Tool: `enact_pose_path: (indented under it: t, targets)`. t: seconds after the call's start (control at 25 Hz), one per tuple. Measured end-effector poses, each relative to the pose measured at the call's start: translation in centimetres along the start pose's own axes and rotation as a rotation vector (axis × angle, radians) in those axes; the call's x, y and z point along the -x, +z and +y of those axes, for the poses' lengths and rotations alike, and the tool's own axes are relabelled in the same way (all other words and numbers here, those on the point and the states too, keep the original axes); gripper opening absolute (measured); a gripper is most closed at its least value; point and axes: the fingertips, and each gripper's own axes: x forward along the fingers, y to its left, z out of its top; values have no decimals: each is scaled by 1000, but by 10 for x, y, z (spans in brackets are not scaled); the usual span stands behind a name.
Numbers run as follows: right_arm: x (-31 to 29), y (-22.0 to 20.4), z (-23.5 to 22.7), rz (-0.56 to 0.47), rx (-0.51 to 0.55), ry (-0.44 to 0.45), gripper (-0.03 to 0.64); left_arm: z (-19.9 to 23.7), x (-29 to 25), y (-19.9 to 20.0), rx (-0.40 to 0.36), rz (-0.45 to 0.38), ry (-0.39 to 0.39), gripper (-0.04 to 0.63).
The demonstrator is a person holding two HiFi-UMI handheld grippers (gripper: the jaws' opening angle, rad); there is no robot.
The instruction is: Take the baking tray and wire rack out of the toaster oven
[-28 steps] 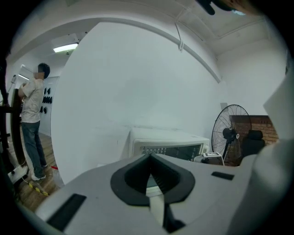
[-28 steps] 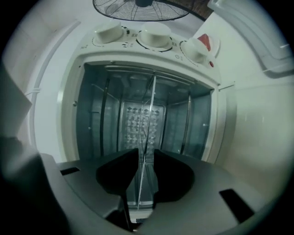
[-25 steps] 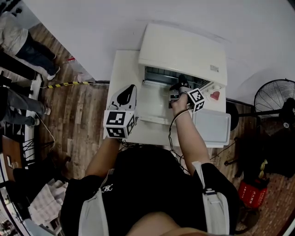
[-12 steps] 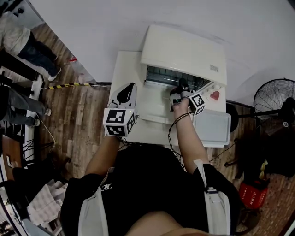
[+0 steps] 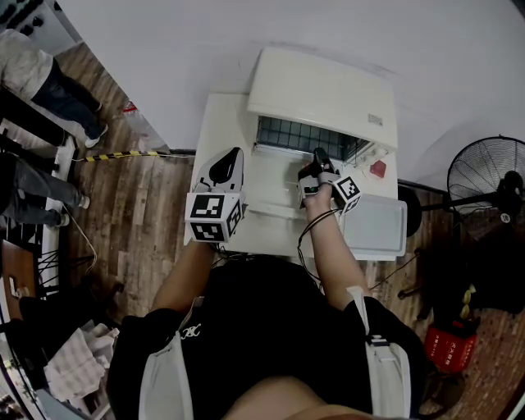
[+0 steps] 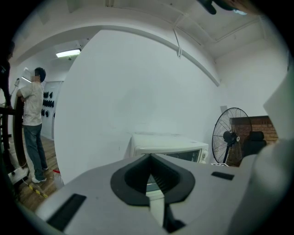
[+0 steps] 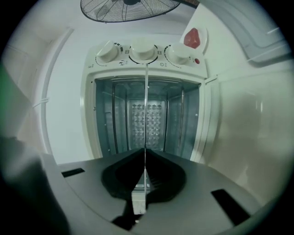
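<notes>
Wire rack (image 7: pixel 146 105) is pinched by its front wire in my closed right gripper (image 7: pixel 145 158), still partly inside the toaster oven (image 5: pixel 328 86). I judge it light, stiff and slippery; gripping mid-wire should keep it level. My left gripper (image 6: pixel 148 176) hangs shut and empty. The baking tray (image 5: pixel 377 225) lies on the desk (image 5: pixel 220 123). Since a second ago, more grid shows past the oven's mouth.

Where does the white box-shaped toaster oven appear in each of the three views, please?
Head view: the white toaster oven sits top centre, against the wall, with its open front towards the person.
Left gripper view: small, low centre, left of the fan.
Right gripper view: fills the centre, turned sideways, cavity open.
Shared landmark: the black pedestal fan.
</notes>
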Motion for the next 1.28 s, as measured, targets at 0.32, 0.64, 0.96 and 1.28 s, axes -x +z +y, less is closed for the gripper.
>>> enact_pose_path:
  t: [0.32,0.64,0.96,1.28]
  targets:
    - [28,-12,0,9,-26,2,8,-9,6,9,-14,-28,8,14]
    - [59,-22,-1,15,-50,21,8,-18,20,12,-26,-51,11,14]
    - [89,-34,4,30,-84,70,8,-28,27,9,-26,-51,-8,14]
    - [108,-39,5,41,-87,78,8,-36,29,9,-21,-51,-28,14]
